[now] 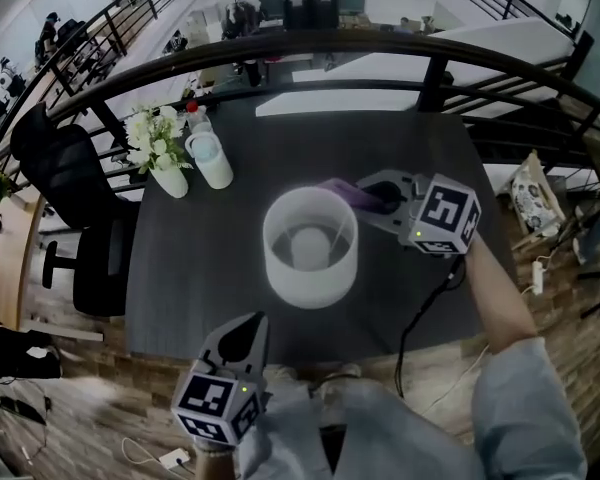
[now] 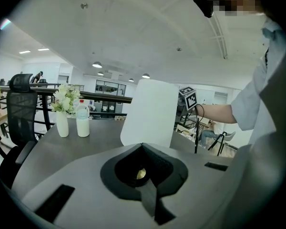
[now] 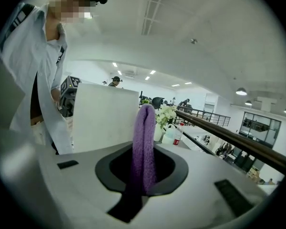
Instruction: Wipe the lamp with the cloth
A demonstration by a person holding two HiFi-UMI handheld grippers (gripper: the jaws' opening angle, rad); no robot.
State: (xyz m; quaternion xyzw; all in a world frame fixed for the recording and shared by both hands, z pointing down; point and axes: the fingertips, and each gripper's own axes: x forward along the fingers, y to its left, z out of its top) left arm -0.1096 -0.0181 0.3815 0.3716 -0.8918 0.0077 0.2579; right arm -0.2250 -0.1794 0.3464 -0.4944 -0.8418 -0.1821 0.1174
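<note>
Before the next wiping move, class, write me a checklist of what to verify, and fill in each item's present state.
1. Cloth gripped: ok. The right gripper is shut on the purple cloth.
2. Cloth touching the lamp: cannot tell. The cloth sits at the lamp's upper rim, but contact does not show.
3. Lamp upright: ok. It stands upright on the table.
4. Left gripper free: ok. It is shut on nothing, near the table's near edge and apart from the lamp.
5. Nearby things out of the way: ok. The vase of flowers and the bottle stand apart from the lamp, on the side away from the cloth.
</note>
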